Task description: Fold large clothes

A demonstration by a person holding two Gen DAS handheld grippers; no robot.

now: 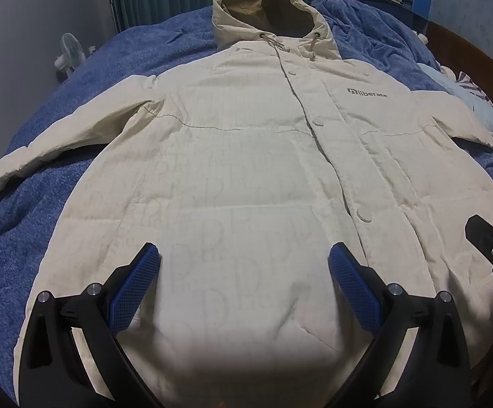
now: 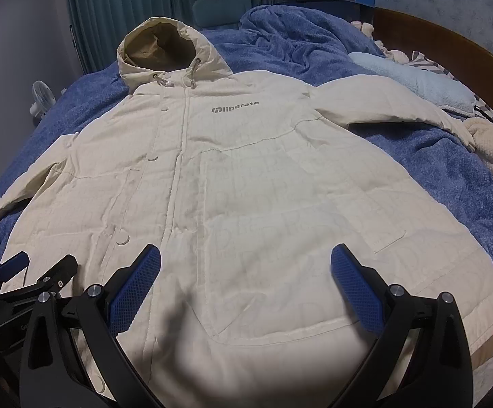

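With both claws spread and empty, left gripper (image 1: 243,284) and right gripper (image 2: 244,284) hover over the padded jacket (image 1: 246,170): soft, bulky, probably slippery; pinch sleeve cuffs or hem corners.

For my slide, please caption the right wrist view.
Open right gripper above a cream jacket spread flat on a blue blanket.

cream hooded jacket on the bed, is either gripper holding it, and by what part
Neither. The left gripper and right gripper are both open above the cream hooded jacket.
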